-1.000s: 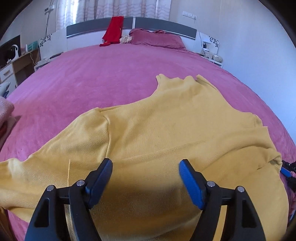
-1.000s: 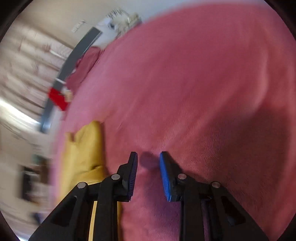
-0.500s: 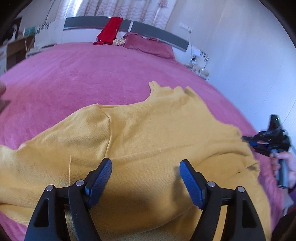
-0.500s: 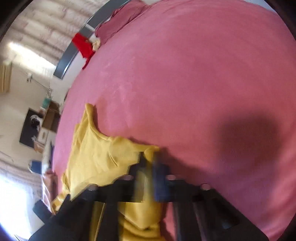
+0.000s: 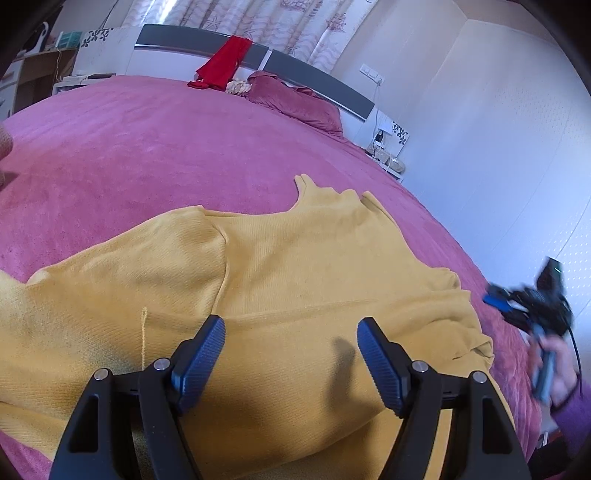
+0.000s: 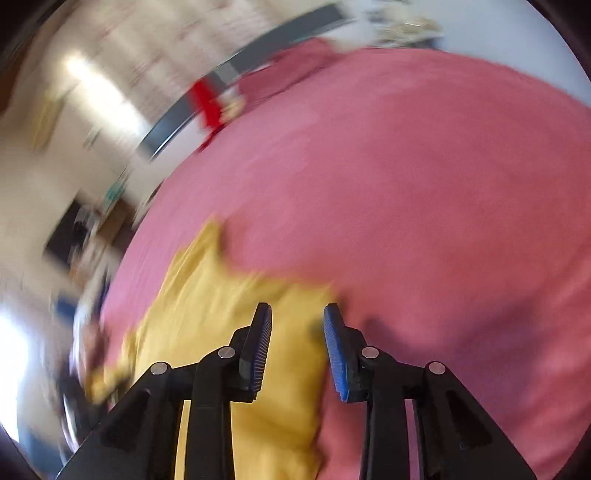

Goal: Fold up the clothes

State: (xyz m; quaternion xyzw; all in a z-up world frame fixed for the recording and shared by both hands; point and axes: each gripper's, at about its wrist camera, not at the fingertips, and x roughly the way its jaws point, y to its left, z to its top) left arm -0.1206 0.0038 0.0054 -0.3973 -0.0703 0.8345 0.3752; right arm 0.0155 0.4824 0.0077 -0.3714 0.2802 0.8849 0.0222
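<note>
We find the yellow sweater lying spread on the pink bedspread, its neck opening toward the headboard and one sleeve reaching off to the left of the left wrist view. A loose thread stands out on the sleeve near the shoulder seam. The fabric shows a shallow crease across the body and a bunched fold at the right-hand edge.

We note the left gripper poised over the lower body of the sweater, its blue-padded jaws spread wide with nothing between them. The right gripper sits over the sweater's right edge, where yellow fabric meets bedspread; its jaws stand apart with a clear gap and hold nothing. The right wrist view is heavily blurred, so we cannot tell whether the pads touch the cloth. In the left wrist view, the right gripper appears blurred beyond the sweater's right edge, held in a hand.

Further out, a red garment hangs over the headboard beside a pillow, with curtains behind.
</note>
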